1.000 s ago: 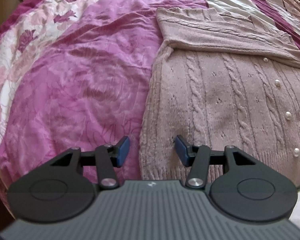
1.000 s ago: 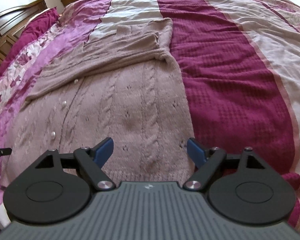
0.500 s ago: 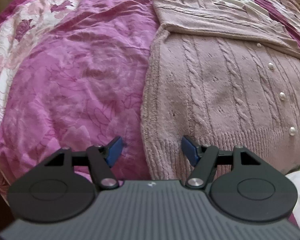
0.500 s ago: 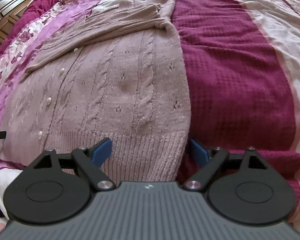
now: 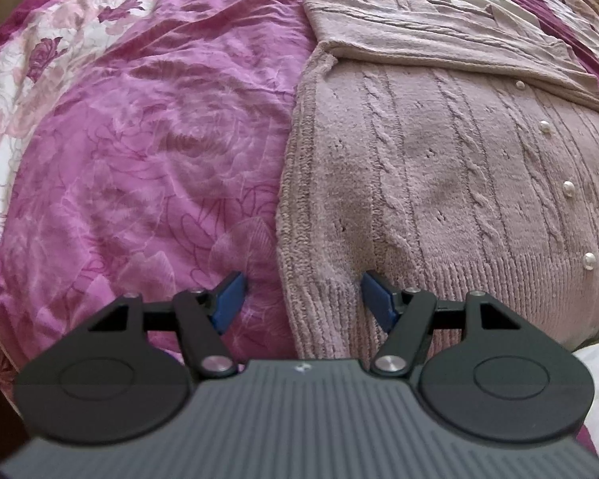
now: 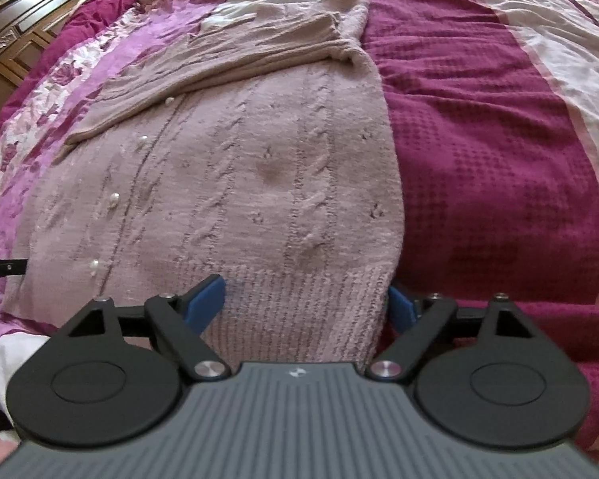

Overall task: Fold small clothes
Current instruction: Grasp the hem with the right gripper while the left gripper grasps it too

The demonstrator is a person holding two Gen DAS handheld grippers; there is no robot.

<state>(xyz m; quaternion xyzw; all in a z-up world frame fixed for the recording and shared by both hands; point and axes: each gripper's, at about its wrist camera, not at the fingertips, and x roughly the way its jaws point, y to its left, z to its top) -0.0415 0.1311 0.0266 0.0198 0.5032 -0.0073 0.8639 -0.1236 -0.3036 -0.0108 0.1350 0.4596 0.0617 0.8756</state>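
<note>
A dusty-pink cable-knit cardigan lies flat on the bed, front up, with pearl buttons and its sleeves folded across the chest. My left gripper is open and straddles the left corner of the ribbed hem, one pad on the bedspread side and one over the knit. In the right wrist view the cardigan fills the middle. My right gripper stands wide over the hem's right corner; its jaws are closing, with the ribbed edge between them and the pads not pressing on it.
The pink floral bedspread lies left of the cardigan, and a maroon waffle stripe lies to its right. Dark wooden furniture stands past the bed's far left. A black part of the left tool shows at the picture's left edge.
Both grippers have drawn back and down to the cardigan's bottom hem corners. The left jaws have spread wider. The cardigan has not moved.
</note>
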